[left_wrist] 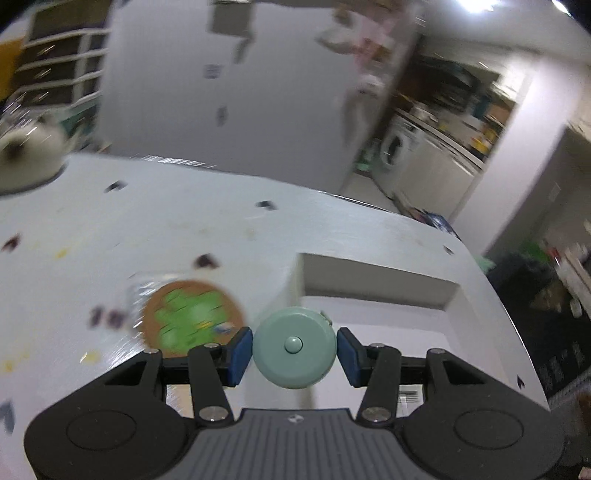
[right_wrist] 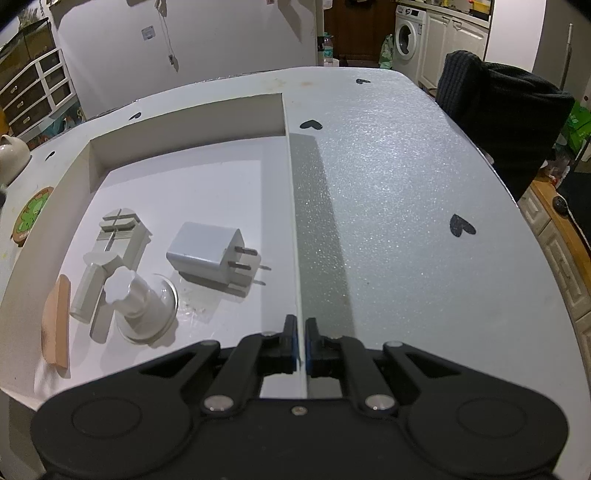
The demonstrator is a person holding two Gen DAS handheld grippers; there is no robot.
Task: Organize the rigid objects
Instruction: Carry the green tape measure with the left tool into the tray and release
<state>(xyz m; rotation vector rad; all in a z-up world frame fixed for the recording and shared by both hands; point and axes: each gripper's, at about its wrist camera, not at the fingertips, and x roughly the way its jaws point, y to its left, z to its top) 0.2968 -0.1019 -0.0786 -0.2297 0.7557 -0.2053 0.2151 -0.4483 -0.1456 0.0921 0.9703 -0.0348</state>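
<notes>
Dim, motion-blurred left view (right one sharp)

left wrist: low over the desk (left_wrist: 184, 221), facing along its fingers (left_wrist: 238, 354) | right wrist: steeper, close above the white tray (right_wrist: 184, 122) | shared: tray, round coaster (left_wrist: 192, 319), washing machine (right_wrist: 408, 35)

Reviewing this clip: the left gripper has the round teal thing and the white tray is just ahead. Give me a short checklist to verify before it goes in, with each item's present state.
1. Tape measure sits between the left gripper pads: ok, both blue pads press its sides.
2. Tape measure clear of the table: cannot tell, the picture is blurred.
3. Right gripper steadies the tray: ok, shut on the tray wall.
4. Free floor space in the tray: ok, bare behind the charger.
5. Things already in the tray lie clear of the drop spot: ok, charger, suction cup and grey tool sit near the front left.
</notes>
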